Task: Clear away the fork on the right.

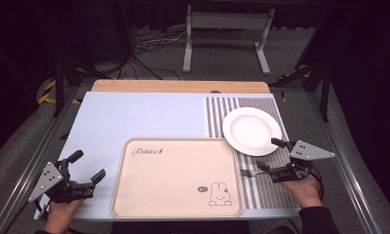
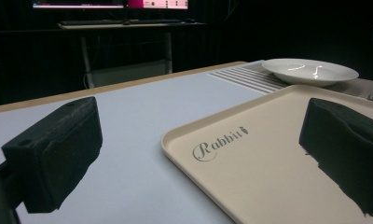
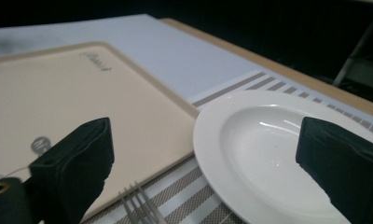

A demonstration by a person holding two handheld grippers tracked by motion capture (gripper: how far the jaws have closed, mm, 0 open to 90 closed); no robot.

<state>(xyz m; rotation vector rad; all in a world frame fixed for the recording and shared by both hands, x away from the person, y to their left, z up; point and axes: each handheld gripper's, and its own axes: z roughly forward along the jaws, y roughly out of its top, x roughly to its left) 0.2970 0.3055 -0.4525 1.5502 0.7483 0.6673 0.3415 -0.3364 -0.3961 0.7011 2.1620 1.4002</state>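
Fork (image 1: 246, 172), silver, tines toward tray (image 1: 176, 176).

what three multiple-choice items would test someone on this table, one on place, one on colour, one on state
1. Where does the round white plate sit?
A. on the striped grey placemat
B. in the middle of the tray
C. on the floor

2. What colour is the rectangular tray with the rabbit drawing?
A. green
B. beige
C. black

3. How are the right tongs?
A. shut on the plate
B. shut on the fork
C. open

Key: 1 A, stripes show around its rim; 2 B, its flat surface is pale beige; 3 C, the jaws stand apart, holding nothing.
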